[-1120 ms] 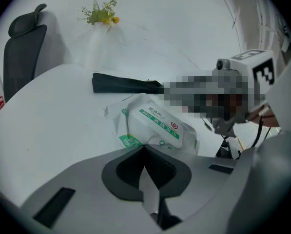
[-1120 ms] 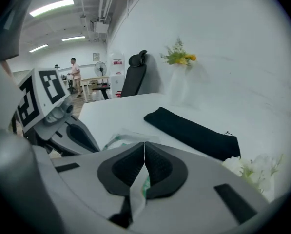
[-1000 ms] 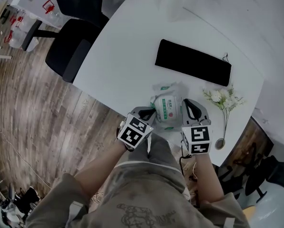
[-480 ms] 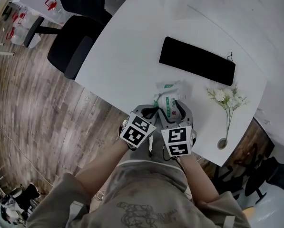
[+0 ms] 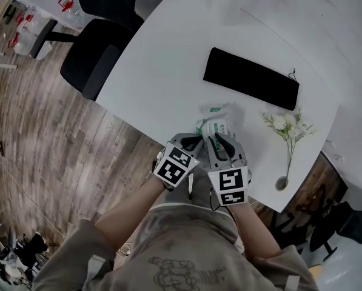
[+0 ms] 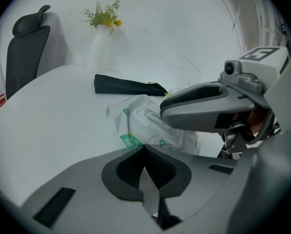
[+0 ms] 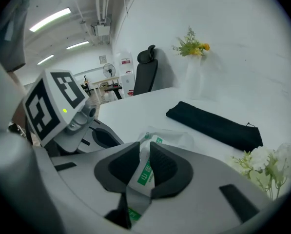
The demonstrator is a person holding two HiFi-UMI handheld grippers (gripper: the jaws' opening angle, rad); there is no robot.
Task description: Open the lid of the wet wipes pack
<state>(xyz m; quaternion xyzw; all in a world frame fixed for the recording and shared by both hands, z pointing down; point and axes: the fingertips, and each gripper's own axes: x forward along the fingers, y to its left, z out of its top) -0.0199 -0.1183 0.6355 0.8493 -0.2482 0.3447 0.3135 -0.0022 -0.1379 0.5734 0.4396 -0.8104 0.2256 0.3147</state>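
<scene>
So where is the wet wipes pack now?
In the head view the wet wipes pack lies at the near edge of the white table, nearer the person than the black pouch and left of the flower sprig.

i find open table (image 5: 162,71) left of the wipes pack (image 5: 220,125); the black pouch (image 5: 251,79) bars the far side, the flowers (image 5: 285,125) the right; left gripper (image 5: 191,143) and right gripper (image 5: 220,139) crowd its near edge.

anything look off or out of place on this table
The white flower sprig lies flat and loose on the table near its right edge, not standing in anything. The wet wipes pack looks crumpled and sits at an angle to the black pouch. Nothing looks spilled or broken.
</scene>
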